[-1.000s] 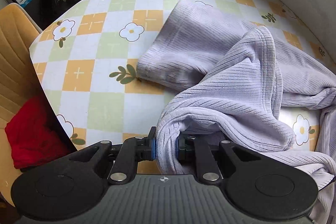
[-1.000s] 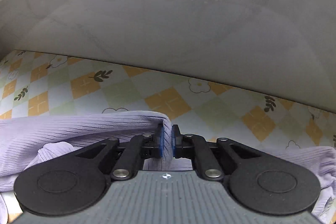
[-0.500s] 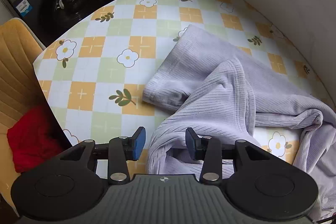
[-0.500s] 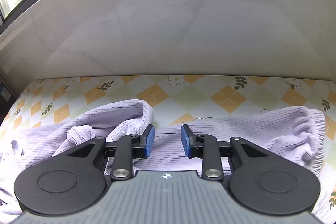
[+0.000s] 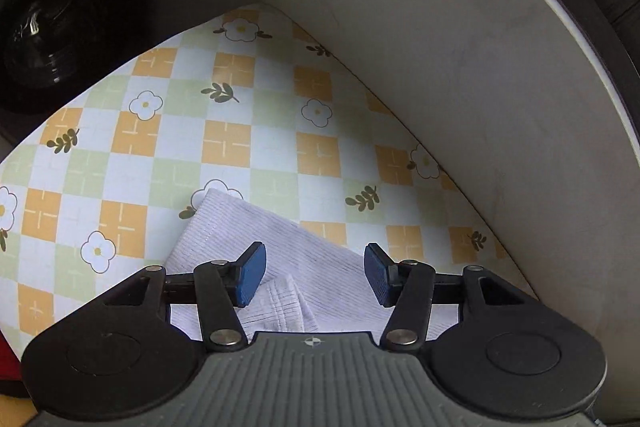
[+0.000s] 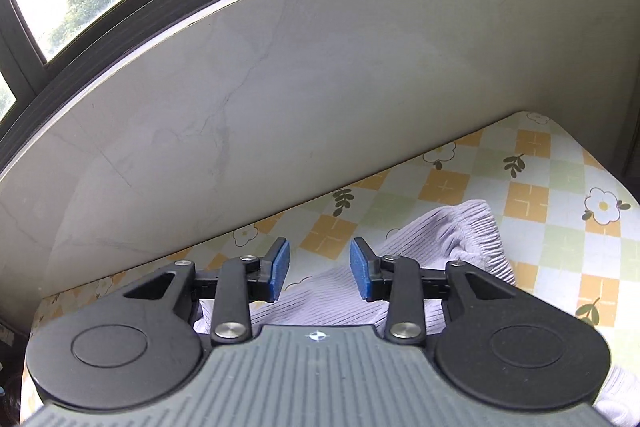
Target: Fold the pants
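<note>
Below both tools: pants (image 5: 248, 247) lie on the bench (image 5: 224, 143), under and just ahead of the pads.
Left tool (image 5: 312, 273): jaws apart and opening, nothing between them; a leg end lies flat beneath.
Right tool (image 6: 318, 269): jaws apart and opening, empty; the gathered waistband (image 6: 472, 231) sits just to its right.
Progress: pants released onto the bench, apparently partly laid out.
Left to do: probably smoothing and the remaining folds.
</note>
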`<state>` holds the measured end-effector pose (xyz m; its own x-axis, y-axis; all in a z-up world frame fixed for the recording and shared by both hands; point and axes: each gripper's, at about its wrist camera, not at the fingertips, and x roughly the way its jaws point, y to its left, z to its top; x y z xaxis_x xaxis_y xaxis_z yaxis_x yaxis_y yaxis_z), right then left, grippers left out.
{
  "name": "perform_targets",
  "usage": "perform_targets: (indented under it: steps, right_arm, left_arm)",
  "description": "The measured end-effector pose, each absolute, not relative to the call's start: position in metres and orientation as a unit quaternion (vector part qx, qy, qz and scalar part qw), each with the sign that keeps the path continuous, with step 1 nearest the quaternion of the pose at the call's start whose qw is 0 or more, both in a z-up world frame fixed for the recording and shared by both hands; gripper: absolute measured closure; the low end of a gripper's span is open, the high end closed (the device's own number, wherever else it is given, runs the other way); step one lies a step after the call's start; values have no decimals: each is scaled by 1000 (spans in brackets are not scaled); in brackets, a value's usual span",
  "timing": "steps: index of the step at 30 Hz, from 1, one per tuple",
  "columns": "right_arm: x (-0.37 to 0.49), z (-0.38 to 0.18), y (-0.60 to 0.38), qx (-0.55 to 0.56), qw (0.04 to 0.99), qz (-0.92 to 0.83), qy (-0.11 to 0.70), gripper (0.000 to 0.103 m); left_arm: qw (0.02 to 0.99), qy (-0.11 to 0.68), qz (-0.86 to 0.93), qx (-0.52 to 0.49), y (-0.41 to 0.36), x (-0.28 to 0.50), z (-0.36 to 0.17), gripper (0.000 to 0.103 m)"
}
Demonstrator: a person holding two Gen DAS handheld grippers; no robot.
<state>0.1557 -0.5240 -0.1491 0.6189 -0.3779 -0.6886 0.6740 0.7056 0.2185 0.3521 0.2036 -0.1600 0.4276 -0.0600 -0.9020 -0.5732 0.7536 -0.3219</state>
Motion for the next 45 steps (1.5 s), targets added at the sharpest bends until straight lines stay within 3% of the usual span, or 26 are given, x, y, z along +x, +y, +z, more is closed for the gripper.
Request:
perform_targets:
  steps: [11,17,22,24,26,27,28,36,45]
  right_arm:
    - [160,-176,-526,206,855,-334,339,65]
    - [134,-180,-538,193,842,-364,348,65]
    - [112,-183,-544,185,833,-381,356,55]
    - [106,-186,-545,182,828,-388,361,55]
    - [100,-190,-547,189,824,-392,364,55]
    - [98,-192,-547,194,821,-392,365,55]
    - [96,-194,-548,200,820,-392,366,55]
    - [109,-199,-537,230,828,-363,360,55]
    - [158,-209,-500,239,849,-294,368,55]
  left_arm:
    - [716,591,159,-335,219,397,-278,46]
    - [744,604,149,-244,176,413,-299,46]
    - [761,609,150,-165,140,425,-310,30]
    - [766,608,158,-138,127,426,-313,29]
    - [780,596,154,-113,112,428,-312,47]
    - [785,593,147,-108,106,429,-310,77]
    - [784,595,147,-99,103,433,-309,93]
    - [782,590,163,-122,116,442,-311,96]
    - [799,551,222,-96,178,448,-274,98]
